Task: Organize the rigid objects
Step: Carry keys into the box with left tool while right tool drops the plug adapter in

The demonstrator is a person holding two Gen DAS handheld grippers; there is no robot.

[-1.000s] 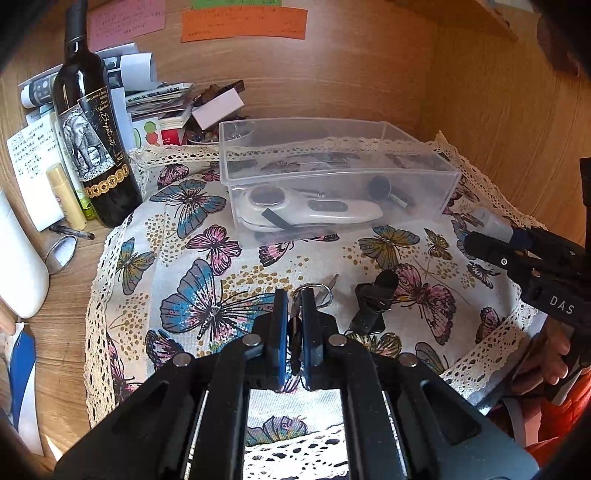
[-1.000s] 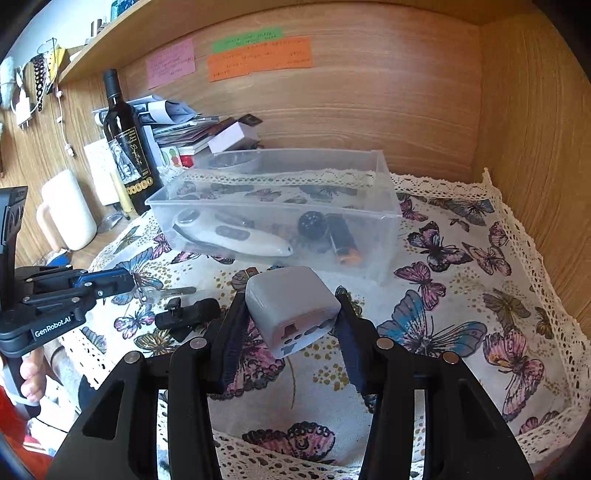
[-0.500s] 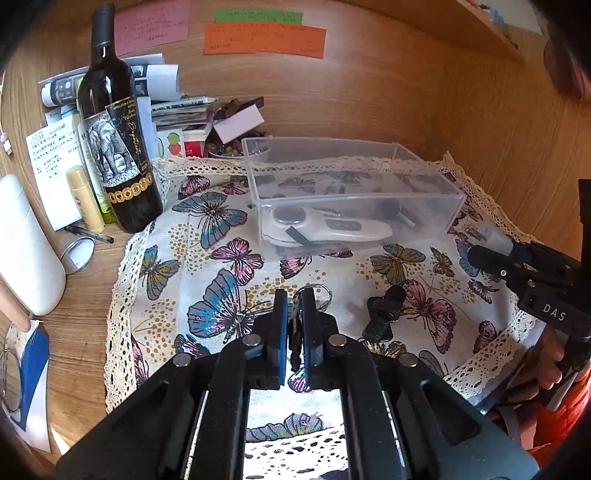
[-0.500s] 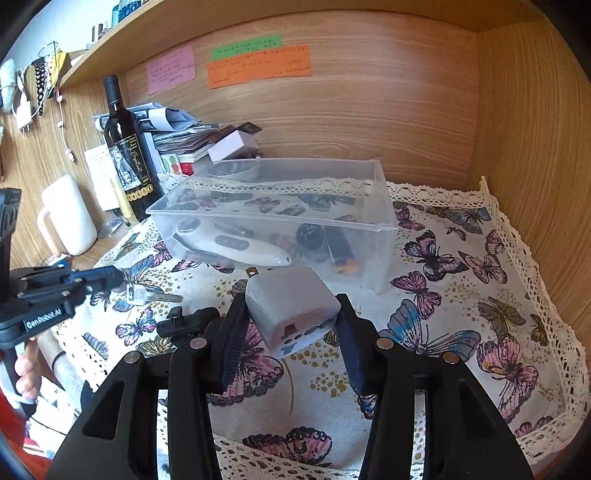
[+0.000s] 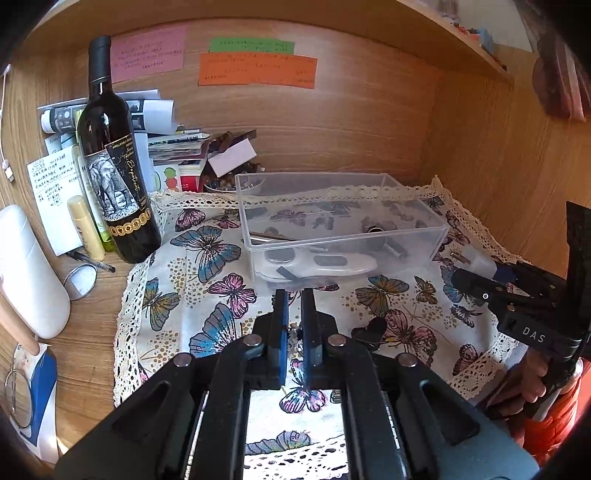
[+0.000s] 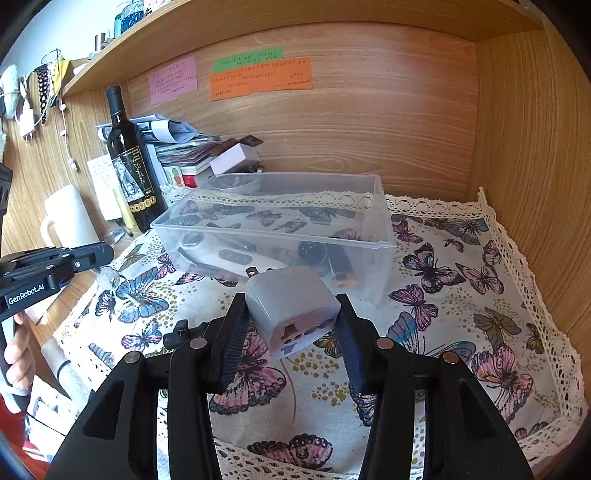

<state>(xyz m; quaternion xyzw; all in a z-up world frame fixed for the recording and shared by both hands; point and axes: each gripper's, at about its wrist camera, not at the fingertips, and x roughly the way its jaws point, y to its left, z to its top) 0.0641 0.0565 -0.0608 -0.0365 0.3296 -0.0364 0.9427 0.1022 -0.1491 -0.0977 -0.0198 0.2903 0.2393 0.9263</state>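
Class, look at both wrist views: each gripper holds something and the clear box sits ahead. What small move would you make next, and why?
Probably carry the left gripper forward over the clear box. Its jaws are shut on the keys, which hang clear of the butterfly cloth, and the box is open-topped. The right gripper holds the grey adapter short of the box, so it can follow.

A wooden alcove is formed by a grained back wall (image 6: 369,122) and a side wall (image 6: 532,158) on the right; a wooden shelf (image 6: 258,26) is set overhead; pink (image 6: 173,79), green (image 6: 248,60) and orange (image 6: 260,79) paper notes are stuck to the back wall; the wooden desk surface (image 5: 92,332) is covered by a lace-edged butterfly cloth (image 6: 461,295); the scene is lit by daylight, with a pale wall (image 6: 37,29) seen upper left.
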